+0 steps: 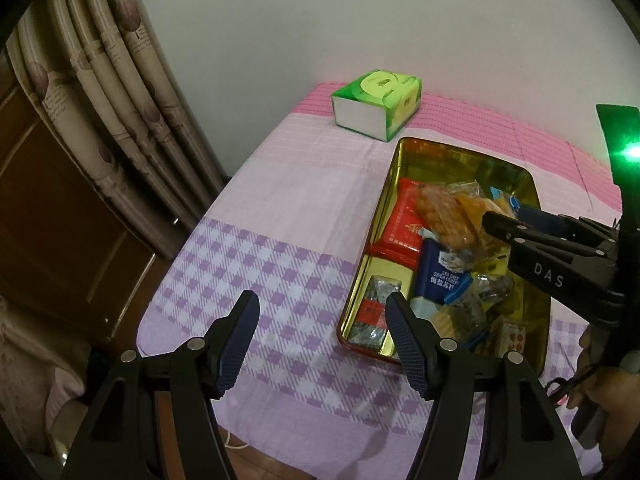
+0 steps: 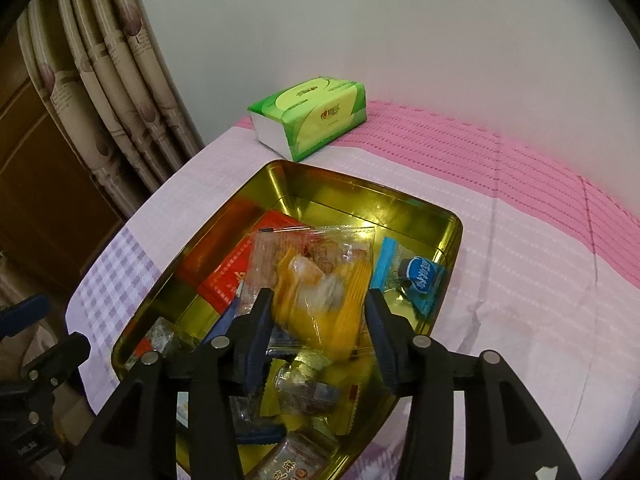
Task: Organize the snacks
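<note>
Jaws of both grippers stood apart, gripping nothing.
One bench [image 1: 280, 200], one gold tin [image 2: 360, 196] holding the snacks, one green tissue pack [image 1: 376, 98]; right gripper [image 2: 320, 304] over one yellow packet [image 2: 320, 280], left gripper [image 1: 320, 308] beside the tin.

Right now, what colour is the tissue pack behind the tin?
Green, with a white end; the tissue pack shows best in the right wrist view.

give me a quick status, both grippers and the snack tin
Left gripper open, empty, over the tablecloth beside the gold tin. Right gripper open over the tin, yellow snack packet between its fingers, not clamped. Nothing blocking.
</note>
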A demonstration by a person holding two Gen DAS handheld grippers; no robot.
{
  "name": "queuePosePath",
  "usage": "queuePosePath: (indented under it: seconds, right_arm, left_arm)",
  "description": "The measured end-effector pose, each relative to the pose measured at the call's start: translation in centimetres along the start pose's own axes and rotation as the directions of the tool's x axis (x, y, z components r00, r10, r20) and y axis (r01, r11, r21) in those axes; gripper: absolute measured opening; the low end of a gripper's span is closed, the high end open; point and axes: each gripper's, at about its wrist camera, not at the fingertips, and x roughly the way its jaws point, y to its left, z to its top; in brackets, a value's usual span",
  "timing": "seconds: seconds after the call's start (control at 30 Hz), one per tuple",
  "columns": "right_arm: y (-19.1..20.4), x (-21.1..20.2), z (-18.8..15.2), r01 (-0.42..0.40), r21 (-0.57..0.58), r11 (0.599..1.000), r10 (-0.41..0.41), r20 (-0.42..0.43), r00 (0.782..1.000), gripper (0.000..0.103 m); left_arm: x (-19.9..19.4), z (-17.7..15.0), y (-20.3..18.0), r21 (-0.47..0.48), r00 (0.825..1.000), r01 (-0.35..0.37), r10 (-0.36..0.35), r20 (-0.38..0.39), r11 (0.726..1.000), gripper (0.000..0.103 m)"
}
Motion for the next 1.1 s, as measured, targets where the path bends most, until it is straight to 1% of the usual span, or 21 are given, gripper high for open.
queuePosePath:
  seconds: [0.13, 0.2, 0.37, 0.5, 0.57, 0.63, 0.7, 0.73, 0.8, 0.83, 0.9, 1.03, 1.1]
  right_arm:
    - [0.0, -0.4, 0.1, -0.001, 0.004, 1.000, 0.001, 0.013, 1.000, 0.049]
    - [0.1, -0.8, 0.0, -0.005, 0.009, 1.000, 0.005, 0.022, 1.000, 0.054]
    - [0.6, -2.0, -0.1, -0.005, -0.002, 1.000, 0.005, 0.056, 0.998, 0.060]
    - [1.4, -3.5, -0.4, -0.006, -0.016, 1.000, 0.007, 0.103, 0.995, 0.063]
    - [1.9, -4.4, -0.7, 0.007, -0.030, 1.000, -0.003, 0.133, 0.991, 0.065]
    - [2.4, -5.6, -1.2, 0.037, -0.041, 0.998, -0.029, 0.179, 0.983, 0.068]
    - [2.8, -7.0, -1.7, 0.068, -0.042, 0.997, -0.057, 0.231, 0.971, 0.078]
    - [3.0, -7.7, -2.0, 0.088, -0.042, 0.995, -0.075, 0.255, 0.964, 0.080]
    - [3.4, -9.4, -2.6, 0.144, -0.043, 0.989, -0.123, 0.318, 0.940, 0.085]
    - [3.6, -10.3, -3.0, 0.163, -0.043, 0.986, -0.139, 0.347, 0.928, 0.087]
    - [4.0, -12.0, -3.6, 0.198, -0.038, 0.979, -0.166, 0.402, 0.900, 0.095]
    - [4.6, -14.9, -4.7, 0.248, -0.032, 0.968, -0.204, 0.474, 0.856, 0.100]
    - [4.8, -16.0, -5.2, 0.269, -0.025, 0.963, -0.221, 0.496, 0.839, 0.102]
  left_arm:
    - [0.0, 0.0, 0.0, 0.004, 1.000, 0.001, -0.001, 0.002, 1.000, 0.066]
    - [0.0, 0.0, -0.1, 0.005, 1.000, 0.001, -0.001, 0.002, 1.000, 0.066]
    - [0.0, 0.0, 0.0, 0.008, 1.000, 0.002, -0.002, 0.001, 1.000, 0.066]
    - [0.0, 0.0, -0.1, 0.012, 1.000, 0.008, -0.008, 0.005, 1.000, 0.066]
    - [-0.2, 0.1, -0.3, 0.014, 1.000, 0.018, -0.018, 0.011, 1.000, 0.066]
    - [-0.5, 0.2, -0.3, 0.013, 0.999, 0.030, -0.030, 0.024, 0.999, 0.066]
    - [-0.9, 0.3, -0.2, 0.004, 0.998, 0.040, -0.041, 0.048, 0.999, 0.066]
    - [-1.1, 0.4, -0.1, 0.000, 0.997, 0.046, -0.046, 0.060, 0.999, 0.066]
    - [-1.8, 0.4, 0.0, -0.012, 0.994, 0.053, -0.051, 0.093, 0.999, 0.066]
    - [-2.2, 0.4, 0.2, -0.020, 0.992, 0.049, -0.046, 0.118, 0.999, 0.066]
    - [-3.2, 0.5, 0.4, -0.029, 0.985, 0.054, -0.048, 0.165, 0.998, 0.066]
    - [-4.9, 0.3, 0.5, -0.030, 0.970, 0.045, -0.037, 0.239, 0.999, 0.066]
    - [-5.8, 0.2, 0.6, -0.028, 0.962, 0.051, -0.041, 0.271, 0.998, 0.066]
